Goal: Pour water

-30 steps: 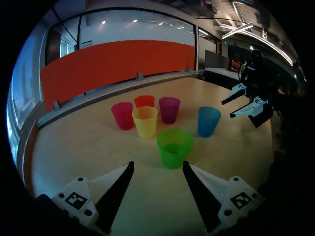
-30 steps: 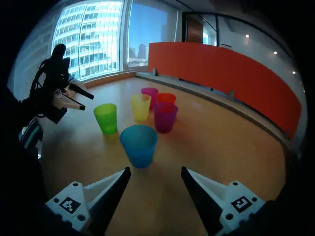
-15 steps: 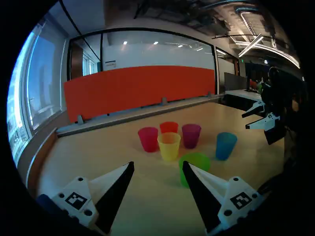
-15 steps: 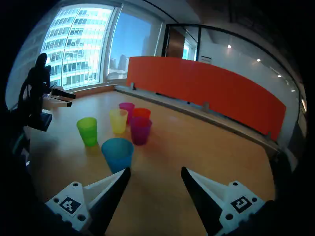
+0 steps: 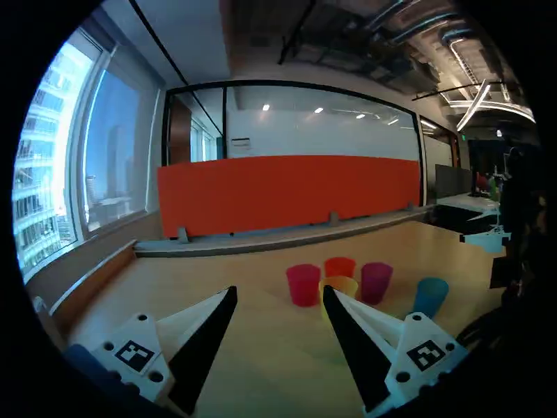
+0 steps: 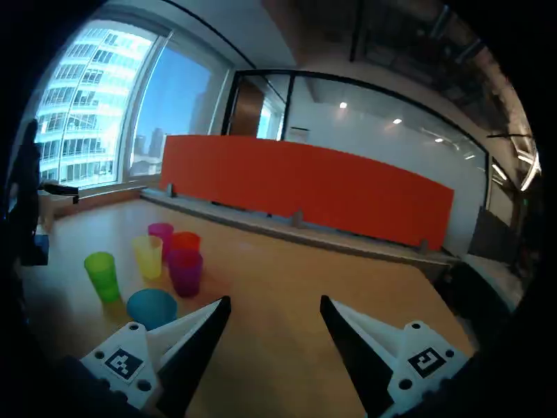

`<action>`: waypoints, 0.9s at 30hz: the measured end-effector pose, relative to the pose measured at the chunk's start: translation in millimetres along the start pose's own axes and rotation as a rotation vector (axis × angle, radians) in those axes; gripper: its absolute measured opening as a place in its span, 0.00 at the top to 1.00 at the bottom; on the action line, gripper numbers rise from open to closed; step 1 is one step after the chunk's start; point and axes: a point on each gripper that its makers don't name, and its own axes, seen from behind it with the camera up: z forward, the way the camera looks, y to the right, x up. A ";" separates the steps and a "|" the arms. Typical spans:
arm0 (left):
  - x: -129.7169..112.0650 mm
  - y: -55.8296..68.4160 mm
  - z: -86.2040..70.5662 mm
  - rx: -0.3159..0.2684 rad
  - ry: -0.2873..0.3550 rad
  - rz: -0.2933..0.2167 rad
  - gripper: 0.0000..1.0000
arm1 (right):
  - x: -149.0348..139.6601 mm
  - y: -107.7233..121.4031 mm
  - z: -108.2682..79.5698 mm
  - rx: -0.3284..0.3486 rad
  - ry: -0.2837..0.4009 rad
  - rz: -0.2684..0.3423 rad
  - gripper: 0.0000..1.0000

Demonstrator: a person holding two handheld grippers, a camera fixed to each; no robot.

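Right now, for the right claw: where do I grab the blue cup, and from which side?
Pinch the blue cup across its side wall, just under the rim, coming in level from the near side. It stands upright and tapers, wider at the top, so it probably won't slip down through the grip. The purple cup stands close behind it, so the far side is tighter. The right claw is open.
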 end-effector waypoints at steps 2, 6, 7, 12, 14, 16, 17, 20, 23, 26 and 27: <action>7.4 -5.5 -0.1 0.035 0.029 0.000 0.09 | 5.7 6.7 -0.2 -0.044 0.030 0.019 0.01; 20.3 -9.1 -1.2 0.075 0.074 0.006 0.09 | 17.2 17.7 -1.4 -0.109 0.087 0.072 0.01; 23.7 -9.6 -1.7 0.083 0.086 0.006 0.09 | 20.0 20.4 -2.1 -0.123 0.101 0.089 0.01; 34.6 -12.1 -2.4 0.117 0.127 -0.012 0.09 | 32.8 30.8 -6.0 -0.172 0.164 0.157 0.01; 35.2 -12.6 -1.7 0.126 0.135 -0.023 0.09 | 36.7 35.1 -7.4 -0.188 0.182 0.180 0.01; 34.5 -13.5 -0.5 0.133 0.135 -0.030 0.09 | 39.6 37.9 -8.1 -0.198 0.195 0.195 0.01; 34.0 -13.9 0.0 0.135 0.134 -0.032 0.09 | 40.9 39.1 -8.4 -0.202 0.201 0.201 0.01; 34.4 -15.3 0.6 0.142 0.136 -0.033 0.09 | 42.2 42.0 -9.4 -0.212 0.208 0.211 0.01; 35.2 -16.5 -0.2 0.150 0.142 -0.041 0.09 | 41.3 44.8 -9.8 -0.223 0.209 0.216 0.01; 35.5 -16.3 0.2 0.148 0.145 -0.049 0.09 | 40.4 45.7 -10.7 -0.227 0.207 0.216 0.01; 35.9 -16.5 0.4 0.149 0.147 -0.051 0.09 | 40.2 46.0 -10.9 -0.229 0.207 0.215 0.01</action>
